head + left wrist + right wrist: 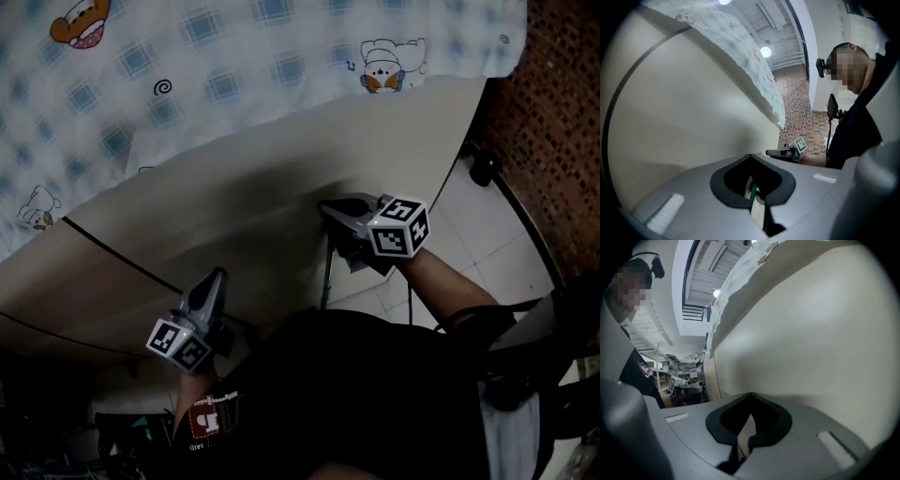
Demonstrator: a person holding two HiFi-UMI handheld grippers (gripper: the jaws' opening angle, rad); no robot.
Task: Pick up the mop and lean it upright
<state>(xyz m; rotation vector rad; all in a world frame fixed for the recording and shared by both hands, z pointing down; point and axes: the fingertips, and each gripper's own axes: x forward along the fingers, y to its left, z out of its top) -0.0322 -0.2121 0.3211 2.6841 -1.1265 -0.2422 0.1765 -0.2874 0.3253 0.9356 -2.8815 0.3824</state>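
Observation:
In the head view a thin dark rod [326, 277], which looks like the mop handle, stands nearly upright against the beige side panel [234, 216]. It sits just under my right gripper [328, 207]. Whether the two touch I cannot tell. In the right gripper view the right gripper [751, 395] is shut with nothing between its pads. My left gripper [217, 277] is lower left, pointed at the same panel and away from the rod. The left gripper [750, 156] also looks shut, and a short green strip [753, 192] shows through the gap below its pads.
A blue-checked cloth with cartoon prints [234, 66] hangs over the top of the beige panel. A brick wall [562, 112] and a white tiled floor [487, 234] are to the right. A black cable [410, 302] hangs by my right arm. Each gripper shows in the other's view: the right gripper [785, 152] and the left gripper [677, 380].

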